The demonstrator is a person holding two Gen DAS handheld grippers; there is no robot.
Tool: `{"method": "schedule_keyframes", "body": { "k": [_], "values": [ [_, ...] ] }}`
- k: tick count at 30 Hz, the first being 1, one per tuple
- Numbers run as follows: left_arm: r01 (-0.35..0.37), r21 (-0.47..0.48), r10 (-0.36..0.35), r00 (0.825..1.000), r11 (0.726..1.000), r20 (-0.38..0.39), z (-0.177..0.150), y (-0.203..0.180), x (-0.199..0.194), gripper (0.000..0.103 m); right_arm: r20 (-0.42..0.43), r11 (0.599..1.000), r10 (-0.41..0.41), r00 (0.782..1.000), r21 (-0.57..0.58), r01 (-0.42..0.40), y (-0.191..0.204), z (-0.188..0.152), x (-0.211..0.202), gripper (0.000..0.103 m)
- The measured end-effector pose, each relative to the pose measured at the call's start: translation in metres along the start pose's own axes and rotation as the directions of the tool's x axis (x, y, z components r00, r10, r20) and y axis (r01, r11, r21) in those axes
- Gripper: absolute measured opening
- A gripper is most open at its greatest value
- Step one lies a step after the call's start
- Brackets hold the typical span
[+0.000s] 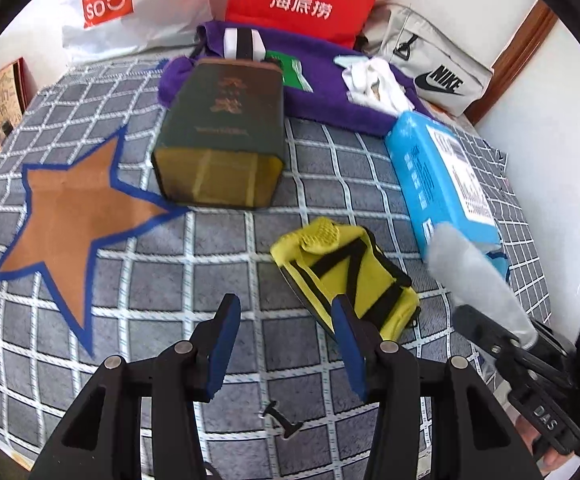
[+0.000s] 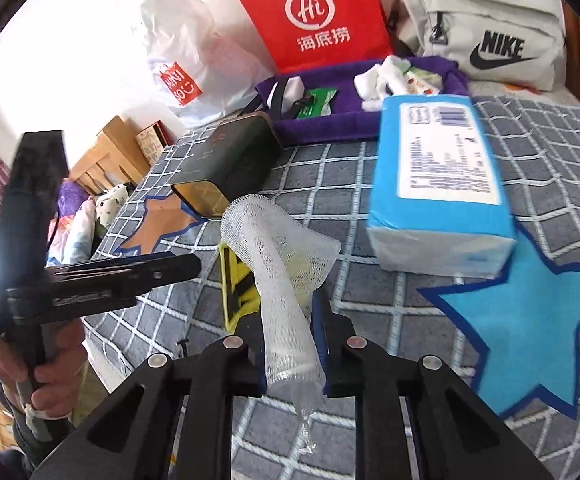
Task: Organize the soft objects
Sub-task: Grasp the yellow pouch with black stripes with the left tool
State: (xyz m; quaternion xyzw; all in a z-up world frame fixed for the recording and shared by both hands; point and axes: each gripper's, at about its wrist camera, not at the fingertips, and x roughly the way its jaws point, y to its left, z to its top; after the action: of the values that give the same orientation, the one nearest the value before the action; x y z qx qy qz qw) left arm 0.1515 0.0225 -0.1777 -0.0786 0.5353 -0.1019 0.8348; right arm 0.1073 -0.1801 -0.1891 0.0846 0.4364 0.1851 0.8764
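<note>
Right wrist view has the white mesh sleeve (image 2: pixel 285 280) front and centre: a soft, open-weave netting tube, see-through, flared wide at the far end and bunched to a wispy tail near the camera. The right gripper (image 2: pixel 287 360) has its jaws clenched on it, the tube pinched between the blue pads and sticking up over the bed.

Just behind it lies a yellow pouch (image 1: pixel 346 276), padded fabric with black straps crossing it and a textured flap on top. The left gripper (image 1: pixel 285 344) hangs over the blanket right beside that pouch with its jaws apart and nothing between them.

Further out, one blue tissue pack (image 2: pixel 438 176), a crinkly plastic brick with a white printed label, sits near a light blue star (image 2: pixel 522 320). One dark green box (image 1: pixel 221 132), rigid with rounded corners and a gold end face, lies on its side next to an orange star (image 1: pixel 73 220). So two stars, both outlined in dark blue.

All of this is on a fuzzy grey blanket (image 1: pixel 169 264) with a white grid. At the back there's a purple towel (image 1: pixel 326 92), fluffy, with small bits on it, plus a red bag (image 2: pixel 318 16), a white plastic bag (image 1: pixel 129 4) and a grey sling bag (image 2: pixel 486 36).
</note>
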Motion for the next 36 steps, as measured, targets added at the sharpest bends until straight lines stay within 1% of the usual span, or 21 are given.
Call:
{"method": "schedule_keyframes", "body": {
  "k": [2, 3, 4, 5, 6, 7, 10, 13, 15, 17, 19, 20, 22, 23, 25, 27, 28, 30, 32, 34, 36],
  "values": [
    [0.026, -0.021, -0.026, 1.000, 0.999, -0.007, -0.002, -0.001, 0.002, 0.045, 0.017, 1.000, -0.026, 1.000, -0.013, 0.026, -0.006, -0.007, -0.009, 0.018],
    [0.044, -0.037, -0.044, 0.999, 0.998, -0.005, -0.002, -0.002, 0.003, 0.048, 0.024, 0.999, -0.037, 0.999, -0.013, 0.037, -0.010, -0.009, -0.012, 0.018],
    [0.052, -0.046, -0.052, 0.999, 0.998, -0.001, -0.002, -0.003, 0.003, 0.053, 0.029, 0.999, -0.046, 0.999, -0.012, 0.046, -0.013, -0.011, -0.014, 0.018],
    [0.060, -0.059, -0.060, 0.998, 0.996, 0.009, -0.001, -0.004, 0.003, 0.055, 0.033, 0.998, -0.060, 0.998, -0.009, 0.060, -0.019, -0.014, -0.018, 0.018],
    [0.063, -0.069, -0.062, 0.998, 0.996, 0.015, 0.000, -0.006, 0.004, 0.059, 0.035, 0.997, -0.072, 0.997, -0.006, 0.072, -0.023, -0.017, -0.020, 0.018],
    [0.063, -0.074, -0.062, 0.998, 0.995, 0.017, 0.001, -0.007, 0.006, 0.060, 0.036, 0.997, -0.082, 0.996, -0.003, 0.082, -0.027, -0.019, -0.021, 0.018],
    [0.072, -0.098, -0.072, 0.997, 0.993, 0.002, 0.006, -0.013, 0.016, 0.062, 0.037, 0.995, -0.102, 0.994, 0.009, 0.102, -0.040, -0.026, -0.024, 0.018],
    [0.067, -0.131, -0.072, 0.997, 0.989, -0.029, 0.012, -0.020, 0.030, 0.064, 0.033, 0.995, -0.095, 0.995, 0.039, 0.094, -0.053, -0.031, -0.025, 0.018],
    [0.050, -0.147, -0.057, 0.998, 0.988, -0.039, 0.015, -0.025, 0.038, 0.069, 0.029, 0.994, -0.096, 0.995, 0.051, 0.094, -0.060, -0.034, -0.025, 0.018],
    [0.039, -0.159, -0.043, 0.999, 0.986, -0.023, 0.017, -0.030, 0.044, 0.074, 0.026, 0.994, -0.099, 0.995, 0.056, 0.097, -0.066, -0.036, -0.025, 0.018],
    [0.031, -0.150, -0.031, 0.999, 0.988, -0.003, 0.018, -0.036, 0.047, 0.085, 0.023, 0.993, -0.101, 0.995, 0.060, 0.100, -0.070, -0.038, -0.024, 0.018],
    [0.021, -0.144, -0.022, 1.000, 0.989, 0.000, 0.019, -0.038, 0.049, 0.087, 0.019, 0.993, -0.106, 0.994, 0.061, 0.105, -0.073, -0.039, -0.023, 0.018],
    [-0.015, -0.117, 0.016, 1.000, 0.993, 0.007, 0.021, -0.047, 0.054, 0.094, 0.012, 0.991, -0.114, 0.993, 0.065, 0.113, -0.077, -0.040, -0.019, 0.018],
    [-0.038, -0.094, 0.038, 0.999, 0.995, 0.006, 0.022, -0.053, 0.057, 0.096, 0.008, 0.991, -0.113, 0.994, 0.071, 0.112, -0.079, -0.040, -0.018, 0.018],
    [-0.111, -0.003, 0.111, 0.994, 0.994, -0.007, 0.021, -0.068, 0.066, 0.102, 0.001, 0.991, -0.106, 0.994, 0.085, 0.106, -0.085, -0.042, -0.015, 0.018],
    [-0.189, 0.076, 0.190, 0.982, 0.979, -0.009, 0.018, -0.081, 0.073, 0.102, -0.002, 0.991, -0.105, 0.994, 0.089, 0.105, -0.088, -0.042, -0.013, 0.018],
    [-0.217, 0.098, 0.218, 0.976, 0.971, 0.002, 0.015, -0.085, 0.075, 0.103, 0.000, 0.991, -0.102, 0.995, 0.092, 0.102, -0.089, -0.043, -0.013, 0.018],
    [-0.212, 0.083, 0.211, 0.977, 0.974, 0.023, 0.013, -0.084, 0.073, 0.101, 0.001, 0.990, -0.095, 0.995, 0.100, 0.095, -0.092, -0.042, -0.014, 0.018],
    [-0.211, 0.084, 0.208, 0.977, 0.974, 0.033, 0.011, -0.081, 0.070, 0.096, 0.002, 0.990, -0.100, 0.995, 0.100, 0.099, -0.092, -0.042, -0.015, 0.018],
    [-0.204, 0.081, 0.202, 0.979, 0.976, 0.038, 0.008, -0.077, 0.065, 0.089, 0.003, 0.990, -0.102, 0.995, 0.098, 0.101, -0.091, -0.042, -0.015, 0.018],
    [-0.196, 0.078, 0.193, 0.980, 0.978, 0.038, 0.004, -0.071, 0.059, 0.085, 0.003, 0.990, -0.106, 0.994, 0.098, 0.105, -0.090, -0.043, -0.015, 0.018]
  ]
}}
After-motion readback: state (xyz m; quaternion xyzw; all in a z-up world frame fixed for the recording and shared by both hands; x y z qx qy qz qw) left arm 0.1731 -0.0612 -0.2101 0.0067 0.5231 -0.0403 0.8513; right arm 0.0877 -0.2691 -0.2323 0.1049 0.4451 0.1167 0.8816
